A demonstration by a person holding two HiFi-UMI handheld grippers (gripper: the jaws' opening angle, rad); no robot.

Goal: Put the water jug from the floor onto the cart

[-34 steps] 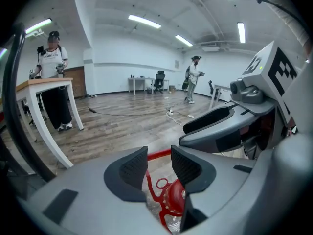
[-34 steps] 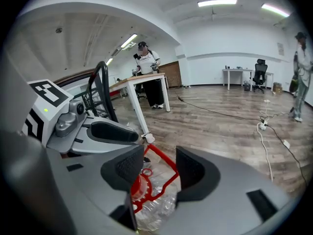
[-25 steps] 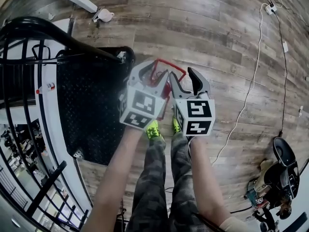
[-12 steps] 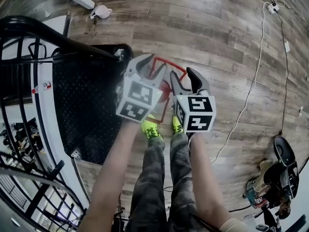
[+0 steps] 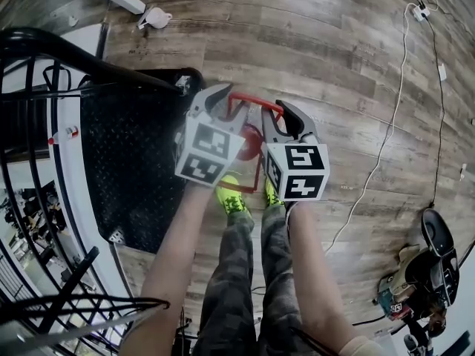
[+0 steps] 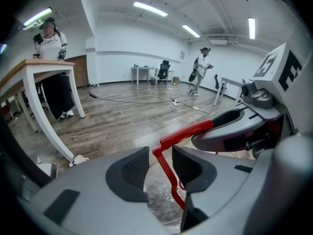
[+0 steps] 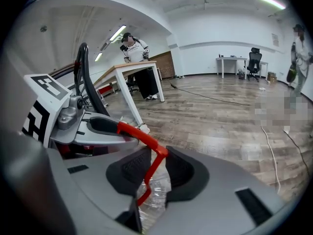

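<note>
Down at the person's feet, the water jug (image 6: 159,199) sits on the wooden floor (image 5: 334,50), just beside the edge of the cart's black deck (image 5: 133,162). From above it is almost wholly covered by the two grippers, and only its red handle (image 5: 256,101) shows well. Through the jaws its body reads as clear, crinkled plastic; I cannot tell how much is inside.

Both tools are on that handle, side by side and pointing steeply down. The left gripper (image 6: 160,164) has one corner of the red bar between its pads, with the jaws a little apart and a gap showing on at least one side, so it surrounds the bar without pinching it. The right gripper (image 7: 157,168) has just been closing its jaws, and in its own view the other corner of the bar stands between the pads with both dark pads up against it, so it is clamped on the handle.

The jug is not on the cart. The person's bright yellow-green shoes (image 5: 234,199) are planted just behind it, and the cart's black rail (image 5: 74,47) curves past on the left.
</note>
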